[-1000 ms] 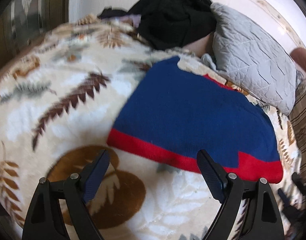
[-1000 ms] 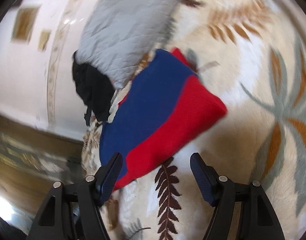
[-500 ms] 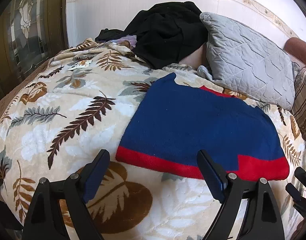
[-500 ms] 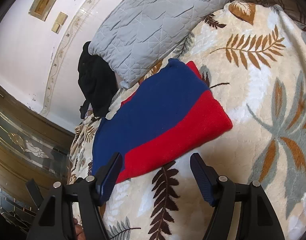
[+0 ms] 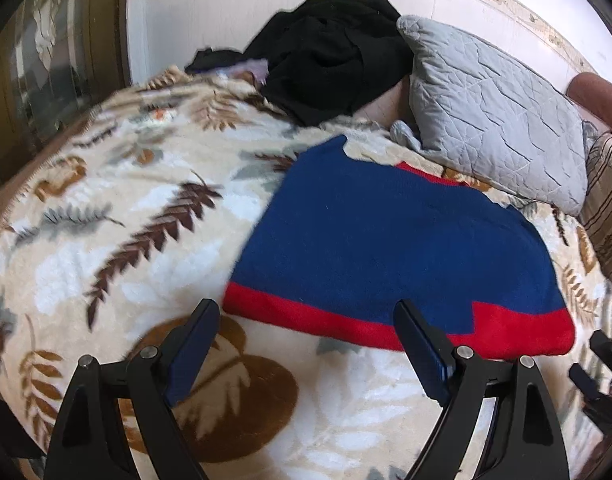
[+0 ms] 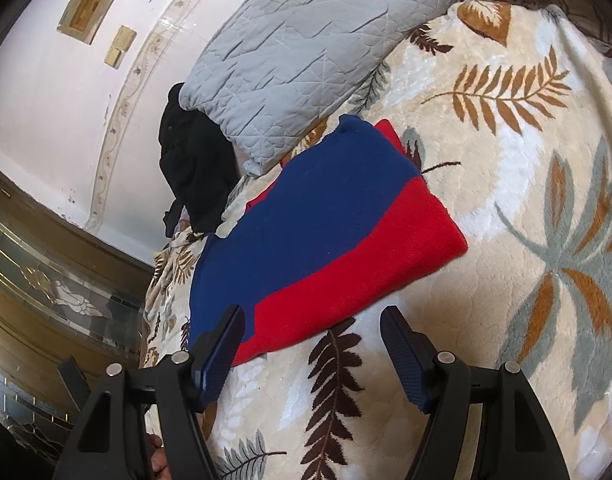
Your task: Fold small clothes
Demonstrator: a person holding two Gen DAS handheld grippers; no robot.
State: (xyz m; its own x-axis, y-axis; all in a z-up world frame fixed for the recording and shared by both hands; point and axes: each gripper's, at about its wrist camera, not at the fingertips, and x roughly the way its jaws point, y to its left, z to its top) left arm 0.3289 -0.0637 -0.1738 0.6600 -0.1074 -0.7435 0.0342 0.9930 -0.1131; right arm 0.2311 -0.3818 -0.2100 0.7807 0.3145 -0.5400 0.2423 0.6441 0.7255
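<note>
Both hand-held grippers spread, empty; folded sweater point(image 5: 389, 240) just ahead.

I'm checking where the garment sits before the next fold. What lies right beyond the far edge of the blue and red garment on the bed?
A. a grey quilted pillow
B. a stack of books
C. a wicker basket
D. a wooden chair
A: the grey quilted pillow lies on the leaf-patterned blanket just past the far edge of the blue and red garment, with dark clothes heaped beside it.
</note>
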